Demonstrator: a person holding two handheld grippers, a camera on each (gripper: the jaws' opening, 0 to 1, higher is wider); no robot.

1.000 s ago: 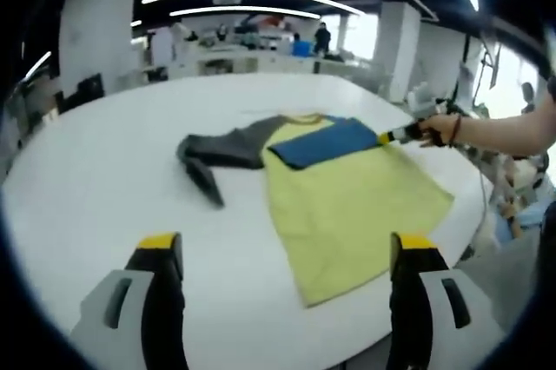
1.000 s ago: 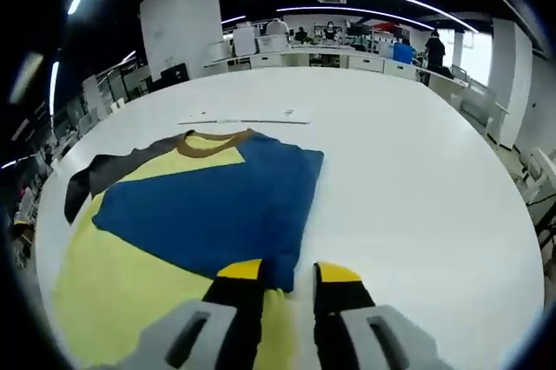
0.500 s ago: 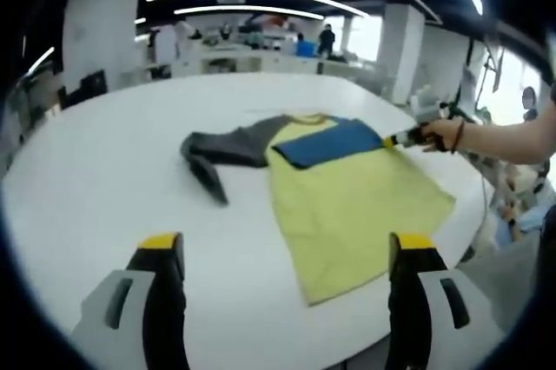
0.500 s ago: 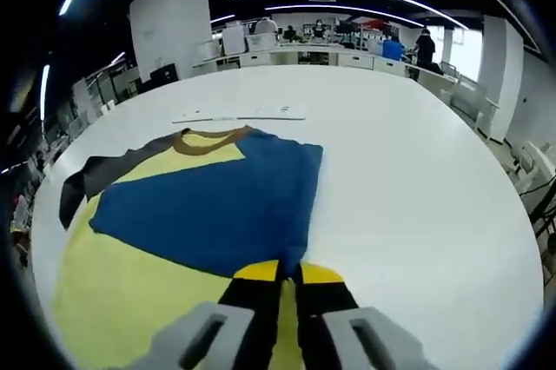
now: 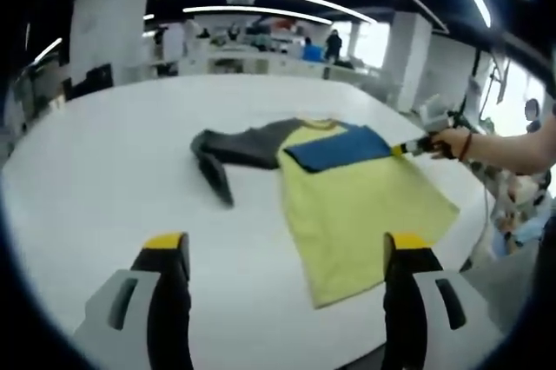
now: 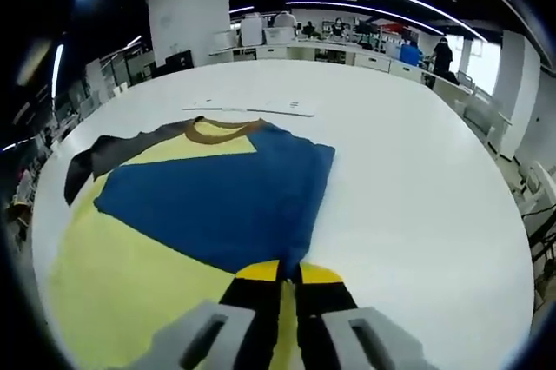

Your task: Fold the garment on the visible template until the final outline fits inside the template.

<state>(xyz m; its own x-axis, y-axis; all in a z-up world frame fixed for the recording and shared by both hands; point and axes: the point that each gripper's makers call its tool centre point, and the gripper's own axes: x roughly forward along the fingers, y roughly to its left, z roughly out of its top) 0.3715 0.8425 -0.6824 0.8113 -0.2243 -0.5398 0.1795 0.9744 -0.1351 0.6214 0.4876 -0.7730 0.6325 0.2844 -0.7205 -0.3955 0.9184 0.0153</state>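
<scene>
Left gripper view, nearest: left claw (image 5: 282, 253) with its jaws spread wide apart, yellow tips up, nothing between them. It hangs over the near edge of the white surface (image 5: 104, 161), well short of the cloth.

Beyond it, the garment (image 5: 356, 205) lies flat on the surface: a yellow T-shirt body, hem toward the camera, brown collar at the far end. One dark grey sleeve (image 5: 234, 148) trails out on the picture's left, crumpled. The other sleeve, the blue sleeve (image 5: 339, 146), is folded in across the chest. At the blue sleeve's corner the right claw (image 5: 407, 148) comes in from the picture's right, held by a person's hand (image 5: 452, 140) with a band on the wrist.

Right gripper view, nearest: right claw (image 6: 288, 273), jaws pressed nearly together and pinching the near corner of the blue sleeve (image 6: 226, 205). The blue panel lies over the yellow garment (image 6: 130, 283); collar (image 6: 217, 129) past it, grey sleeve (image 6: 109, 157) at the picture's left.

Farther on the surface (image 6: 417, 179), just past the collar, a thin flat white strip (image 6: 252, 107); cannot tell what it is.

Far background: office desks, white columns, ceiling light strips, a few people standing.
</scene>
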